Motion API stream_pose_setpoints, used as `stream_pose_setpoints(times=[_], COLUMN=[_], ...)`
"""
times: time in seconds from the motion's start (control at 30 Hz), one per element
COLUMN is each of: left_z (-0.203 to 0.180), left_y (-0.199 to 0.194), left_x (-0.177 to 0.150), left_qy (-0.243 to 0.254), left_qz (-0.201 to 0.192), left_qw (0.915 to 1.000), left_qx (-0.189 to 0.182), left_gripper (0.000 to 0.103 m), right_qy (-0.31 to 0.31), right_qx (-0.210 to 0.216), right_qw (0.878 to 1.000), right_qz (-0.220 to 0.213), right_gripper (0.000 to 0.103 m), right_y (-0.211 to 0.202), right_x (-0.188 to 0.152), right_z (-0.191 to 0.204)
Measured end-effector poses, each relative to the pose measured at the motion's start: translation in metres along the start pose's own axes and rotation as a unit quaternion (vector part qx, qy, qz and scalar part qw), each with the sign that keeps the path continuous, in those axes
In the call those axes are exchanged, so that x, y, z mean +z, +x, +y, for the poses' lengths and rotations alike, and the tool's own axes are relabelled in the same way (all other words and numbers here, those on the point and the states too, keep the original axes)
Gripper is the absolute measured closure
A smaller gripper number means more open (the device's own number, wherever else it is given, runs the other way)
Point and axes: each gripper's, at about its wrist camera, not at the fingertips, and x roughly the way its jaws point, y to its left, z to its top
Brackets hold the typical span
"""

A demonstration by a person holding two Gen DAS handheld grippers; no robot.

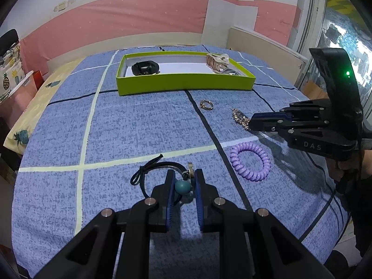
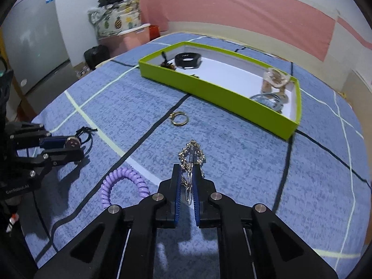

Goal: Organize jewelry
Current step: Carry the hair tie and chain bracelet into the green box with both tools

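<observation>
Left gripper [image 1: 184,181] clenched on black cord bracelet [image 1: 148,169], its teal bead [image 1: 182,186] pinched between the pads, low over the blue checked bedspread [image 1: 130,127] near its front edge. Right gripper [image 2: 187,181] clamped on silver chain clip [image 2: 191,160], toward the bed's right side. Purple spiral hair tie [image 1: 250,161] lies between the two grippers. Gold ring [image 1: 206,104] sits just in front of green tray [image 1: 186,84] at the far edge. Tray holds black band [image 1: 145,68] at left, beige claw clip [image 1: 217,61] in right corner.
</observation>
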Motion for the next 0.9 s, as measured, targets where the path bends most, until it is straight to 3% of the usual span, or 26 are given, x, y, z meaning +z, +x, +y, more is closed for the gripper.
stream_pose_setpoints(times=[0.43, 0.9], left_z=[0.001, 0.011], left_y=[-0.007, -0.014], left_x=[0.010, 0.068], left_qy=[-0.003, -0.003], left_qz=[-0.016, -0.066], left_qw=[0.9999, 0.9977], left_qx=[0.003, -0.013], left_gripper=[0.086, 0.086], right_qy=[0.047, 0.061], right_qx=[-0.004, -0.014], right_qw=[0.998, 0.994], right_qz=[-0.045, -0.093], right_gripper=[0.094, 0.094], right_y=[-0.026, -0.047], right_x=[-0.002, 0.029], right_z=[-0.010, -0.016])
